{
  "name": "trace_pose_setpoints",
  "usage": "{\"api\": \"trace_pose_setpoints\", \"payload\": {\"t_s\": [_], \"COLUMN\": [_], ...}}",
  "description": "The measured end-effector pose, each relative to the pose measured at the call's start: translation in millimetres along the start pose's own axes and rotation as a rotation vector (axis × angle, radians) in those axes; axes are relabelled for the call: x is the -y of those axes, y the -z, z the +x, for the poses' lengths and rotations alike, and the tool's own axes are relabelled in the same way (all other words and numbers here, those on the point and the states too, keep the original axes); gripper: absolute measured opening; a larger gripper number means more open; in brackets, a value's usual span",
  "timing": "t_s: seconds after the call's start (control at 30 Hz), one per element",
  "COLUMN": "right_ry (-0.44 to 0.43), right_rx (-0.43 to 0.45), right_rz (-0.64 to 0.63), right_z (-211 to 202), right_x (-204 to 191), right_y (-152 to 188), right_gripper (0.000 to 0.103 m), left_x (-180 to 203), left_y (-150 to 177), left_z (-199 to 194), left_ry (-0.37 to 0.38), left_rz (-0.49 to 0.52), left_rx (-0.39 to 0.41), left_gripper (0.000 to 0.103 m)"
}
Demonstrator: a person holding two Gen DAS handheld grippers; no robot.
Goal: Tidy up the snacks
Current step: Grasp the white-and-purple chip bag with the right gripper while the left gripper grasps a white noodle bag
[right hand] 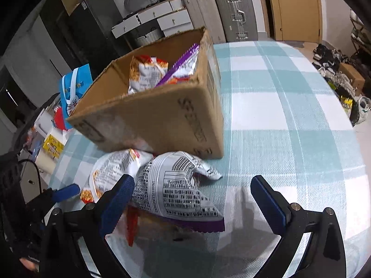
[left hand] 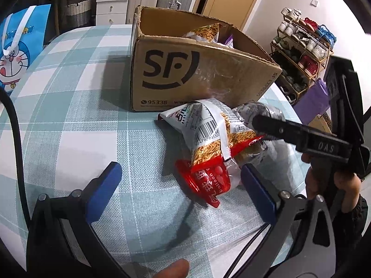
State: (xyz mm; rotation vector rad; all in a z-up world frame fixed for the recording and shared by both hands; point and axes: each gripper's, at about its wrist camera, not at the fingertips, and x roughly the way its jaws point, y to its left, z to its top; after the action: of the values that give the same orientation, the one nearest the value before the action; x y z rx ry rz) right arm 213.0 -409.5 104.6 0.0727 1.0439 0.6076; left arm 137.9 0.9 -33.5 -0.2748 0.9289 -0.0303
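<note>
An open cardboard SF box (left hand: 197, 74) stands on the checked tablecloth; it also shows in the right wrist view (right hand: 162, 115), holding two snack bags (right hand: 148, 71). Before the box lies a pile of snack bags: a red-and-white noodle snack bag (left hand: 208, 143) and a white bag with a purple edge (right hand: 180, 190). My left gripper (left hand: 180, 185) is open, its blue pads either side of the red bag's near end. My right gripper (right hand: 190, 199) is open above the purple-edged bag; it shows in the left wrist view (left hand: 266, 122) over the pile.
A blue Doraemon bag (left hand: 16, 53) stands at the table's left edge. A shoe rack (left hand: 303, 53) stands right of the table, with drawers and suitcases (right hand: 234, 14) behind. Small items (right hand: 53, 146) lie at the table's left edge.
</note>
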Motion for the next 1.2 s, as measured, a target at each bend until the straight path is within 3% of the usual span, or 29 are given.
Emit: {"api": "trace_pose_setpoints", "payload": {"t_s": [0.1,0.23,0.5,0.63,0.8,1.03,1.2], "right_ry": [-0.013,-0.044,-0.110,-0.147,-0.148,-0.101,-0.101], "right_rx": [-0.009,-0.009,-0.005,0.021,0.074,0.150,0.198], "right_rz": [0.002,0.004,0.039,0.073,0.065,0.054,0.064], "right_z": [1.3,-0.2,2.8,2.0,-13.8,-44.0,-62.2], "right_x": [3.4,4.2,7.7,11.3,13.3,21.3,28.3], "right_y": [4.7,10.0,15.0,18.5,25.7,35.0,41.3], "right_gripper": [0.101,0.089,0.078,0.058,0.055,0.055,0.055], "left_x": [-0.4,0.0,1.7,-0.4,3.8,15.6,24.3], "left_y": [-0.4,-0.6,-5.5,-9.3,-16.6,-33.6,-47.8], "left_z": [0.9,0.9,-2.0,-4.6,-3.3,3.1,18.4], "left_ry": [-0.005,-0.014,-0.010,0.007,0.017,0.125,0.095], "left_rz": [0.000,0.003,-0.003,-0.021,-0.020,-0.052,-0.054], "left_rx": [-0.003,-0.006,-0.007,-0.005,-0.008,-0.023,-0.033], "left_gripper": [0.102,0.102,0.102,0.102,0.102,0.102,0.102]}}
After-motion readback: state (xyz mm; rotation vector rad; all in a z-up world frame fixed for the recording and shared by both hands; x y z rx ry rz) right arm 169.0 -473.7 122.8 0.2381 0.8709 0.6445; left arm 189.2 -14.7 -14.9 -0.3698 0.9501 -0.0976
